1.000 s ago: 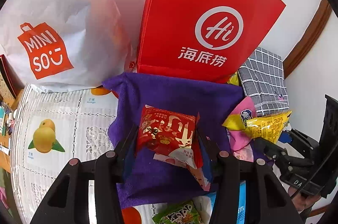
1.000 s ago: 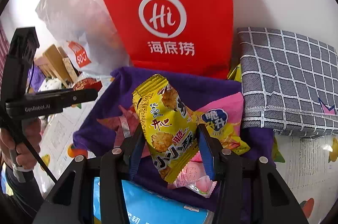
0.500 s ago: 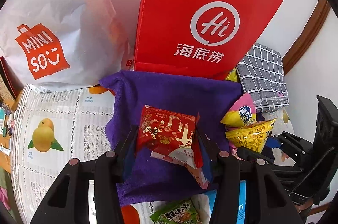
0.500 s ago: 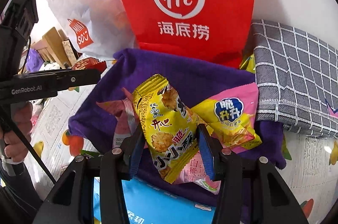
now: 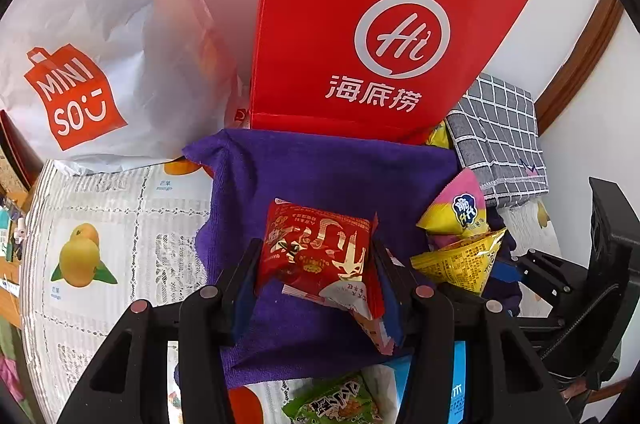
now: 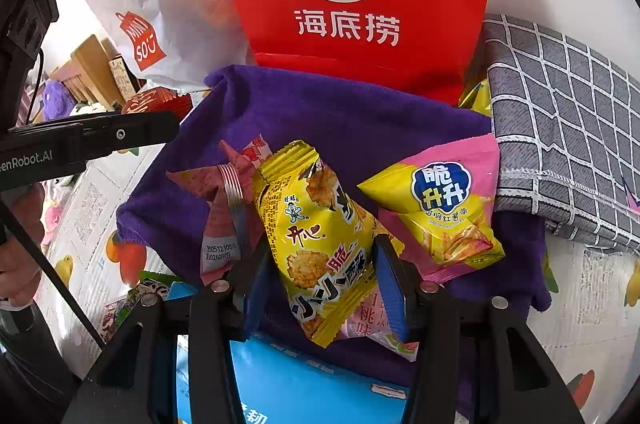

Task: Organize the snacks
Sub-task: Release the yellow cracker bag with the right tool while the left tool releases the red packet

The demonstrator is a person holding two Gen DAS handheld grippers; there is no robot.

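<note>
Snacks were mid-sort: left gripper [image 5: 316,264] pinched a red packet [image 5: 316,254] at frame centre; right gripper [image 6: 320,280] pinched a yellow packet [image 6: 320,244]. Pink-yellow packet [image 6: 444,208], centre right, lay loose on the purple cloth [image 6: 340,112].

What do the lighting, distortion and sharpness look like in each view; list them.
Left wrist: even daylight, fisheye bends the red paper bag and frame corners go black; red snack packet sharp. Right wrist: same bulging; yellow snack packet crisp, soft glare on the white plastic bag.
</note>
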